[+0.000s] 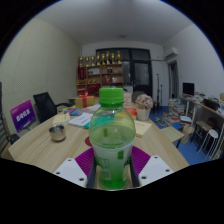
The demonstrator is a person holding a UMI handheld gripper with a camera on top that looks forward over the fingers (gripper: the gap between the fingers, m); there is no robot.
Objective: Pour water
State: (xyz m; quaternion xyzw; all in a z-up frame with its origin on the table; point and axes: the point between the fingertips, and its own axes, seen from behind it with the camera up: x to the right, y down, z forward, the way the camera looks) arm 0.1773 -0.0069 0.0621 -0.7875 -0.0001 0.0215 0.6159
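Note:
A clear plastic bottle [111,140] with a green cap and green liquid inside stands upright between my fingers, held above the wooden table [60,145]. My gripper [112,165] is shut on the bottle, with the purple pads [137,160] pressing its lower body from both sides. A small metal cup [57,132] sits on the table to the left, beyond the fingers.
Papers and boxes [88,100] lie further back on the table. A black chair [45,105] and a purple sign [22,116] stand at the left. Shelves [102,70] line the back wall; desks and chairs [205,125] fill the right side.

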